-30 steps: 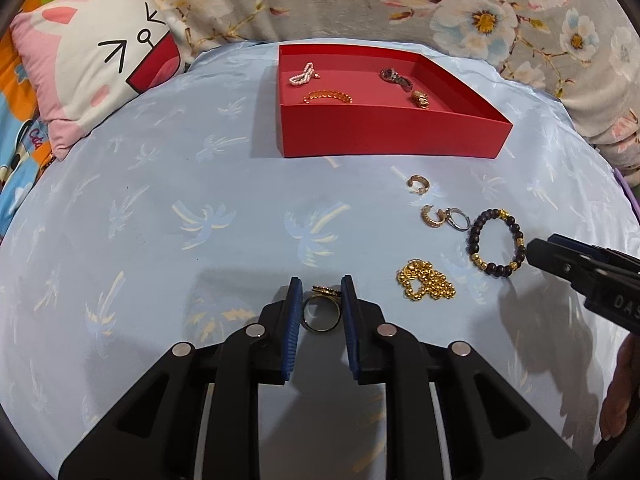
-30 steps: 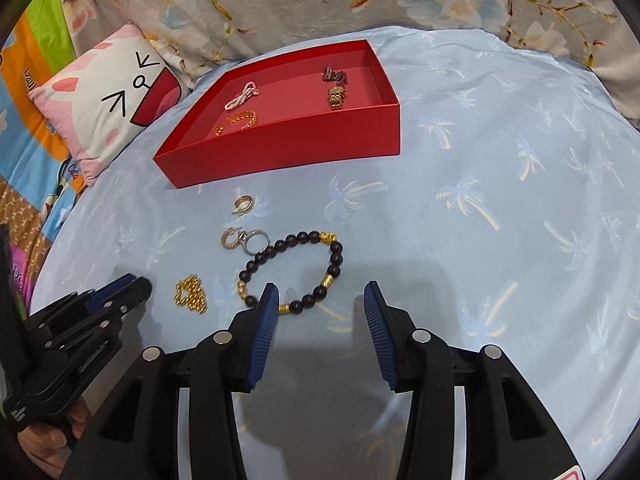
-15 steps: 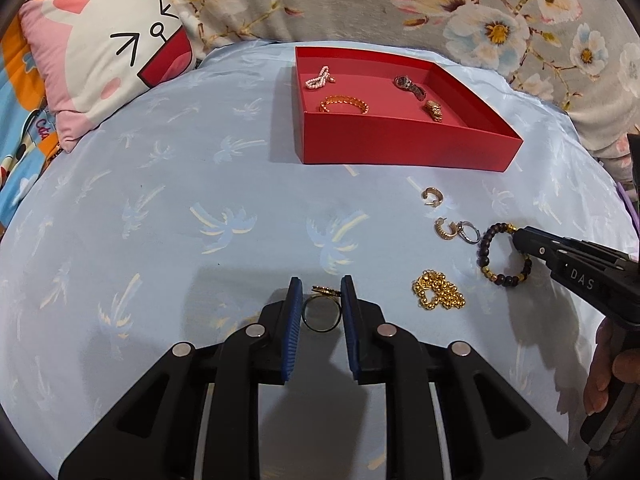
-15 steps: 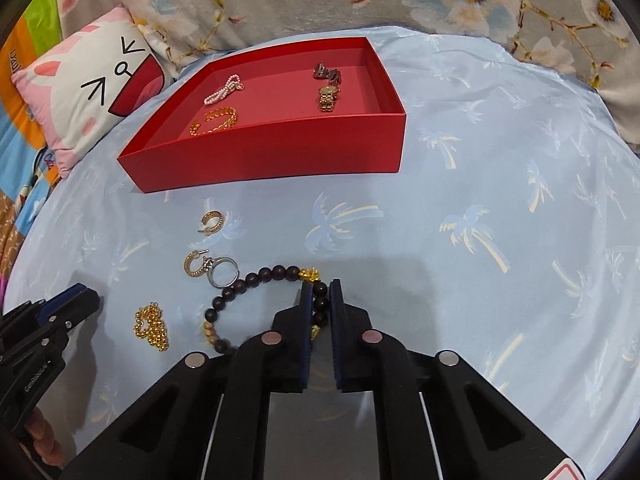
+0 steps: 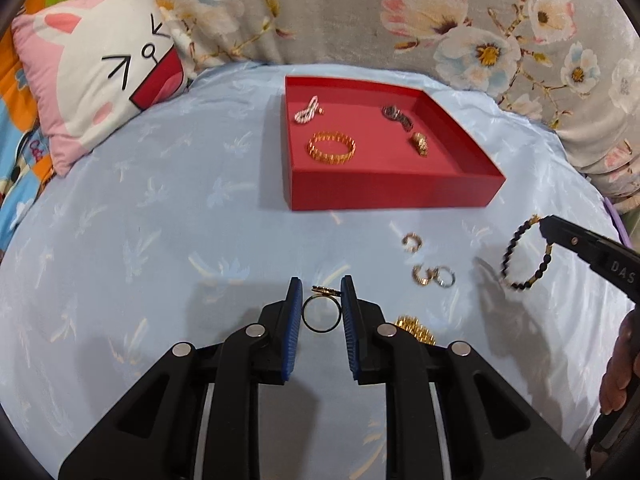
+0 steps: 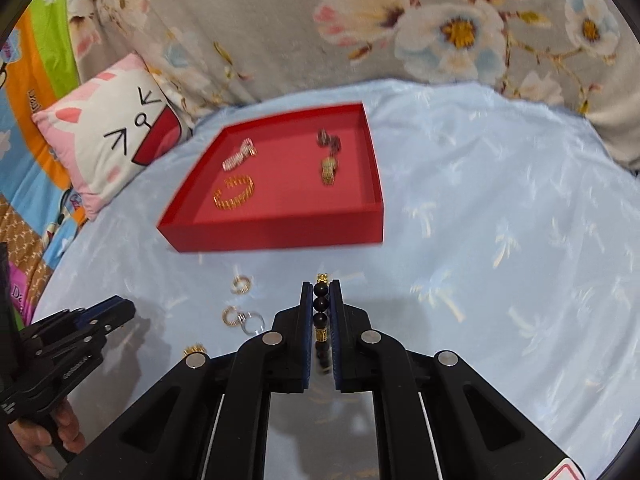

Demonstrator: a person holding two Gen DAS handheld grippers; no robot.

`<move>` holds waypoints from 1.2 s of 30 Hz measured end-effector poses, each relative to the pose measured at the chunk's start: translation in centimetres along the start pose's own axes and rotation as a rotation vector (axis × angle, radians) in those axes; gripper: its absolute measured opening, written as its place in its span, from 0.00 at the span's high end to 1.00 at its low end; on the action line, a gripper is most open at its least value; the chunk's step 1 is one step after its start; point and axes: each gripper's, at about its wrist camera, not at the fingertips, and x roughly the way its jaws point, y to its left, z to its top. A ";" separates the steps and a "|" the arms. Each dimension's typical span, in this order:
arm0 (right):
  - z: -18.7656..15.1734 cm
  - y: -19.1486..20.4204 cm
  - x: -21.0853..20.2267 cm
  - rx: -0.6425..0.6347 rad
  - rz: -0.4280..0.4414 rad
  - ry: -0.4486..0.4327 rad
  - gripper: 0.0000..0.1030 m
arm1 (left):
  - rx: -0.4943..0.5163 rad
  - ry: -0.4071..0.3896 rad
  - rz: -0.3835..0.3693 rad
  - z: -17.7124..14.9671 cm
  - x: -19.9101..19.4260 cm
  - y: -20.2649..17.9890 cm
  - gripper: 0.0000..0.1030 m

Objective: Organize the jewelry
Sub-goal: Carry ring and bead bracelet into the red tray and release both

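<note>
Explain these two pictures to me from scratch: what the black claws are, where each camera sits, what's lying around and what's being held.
No robot here: a person holds a hand-operated gripper in each hand, each carrying a fisheye camera looking along its jaws. The left gripper has a thin ring clamped between its blue pads. The right gripper is closed on a dark beaded bracelet, which hangs lifted off the cloth in the left view. On the blue bedspread lie three small hoop earrings and a gold chain. The red tray already holds four pieces.

red tray [image 5: 384,196], pale blue palm-print sheet [image 5: 160,240], black-and-gold bead bracelet [image 5: 516,256], blue gripper pads [image 5: 294,332], grey floral blanket [image 5: 360,12]
</note>
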 end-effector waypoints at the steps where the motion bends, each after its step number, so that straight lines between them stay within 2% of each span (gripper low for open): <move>1: 0.9 0.0 -0.3 0.001 0.012 -0.011 0.93 | 0.003 -0.014 -0.001 0.8 -0.1 -0.1 0.82; 9: 7.9 0.3 0.7 0.020 0.085 -0.079 0.93 | 0.018 -0.134 -0.017 8.5 0.1 -1.1 0.82; 15: 10.6 0.9 5.9 0.053 0.133 -0.033 0.93 | 0.011 -0.138 -0.047 12.6 3.5 -2.0 0.82; 21: 9.5 0.8 11.2 0.044 0.115 0.057 0.93 | 0.010 -0.067 -0.053 12.5 8.0 -2.4 0.82; 26: 8.3 -0.4 13.1 0.033 0.039 0.086 0.93 | -0.001 -0.011 -0.041 11.5 10.6 -1.9 0.81; 29: 8.0 -0.7 13.0 0.021 -0.003 0.072 0.92 | -0.012 -0.003 -0.023 11.2 11.3 -1.5 0.81; 30: 7.9 -0.8 12.7 0.020 -0.017 0.060 0.92 | -0.013 -0.003 -0.014 11.1 11.4 -1.5 0.77; 31: 7.9 -1.0 12.5 0.023 -0.021 0.055 0.89 | -0.016 -0.003 -0.002 11.1 11.4 -1.4 0.66; 33: 7.8 -1.3 11.6 0.035 -0.015 0.040 0.87 | -0.026 -0.011 -0.002 11.0 11.0 -1.0 0.50; 36: 7.6 -1.2 9.9 0.036 -0.006 0.015 0.83 | -0.017 -0.047 0.030 10.9 9.6 -0.8 0.41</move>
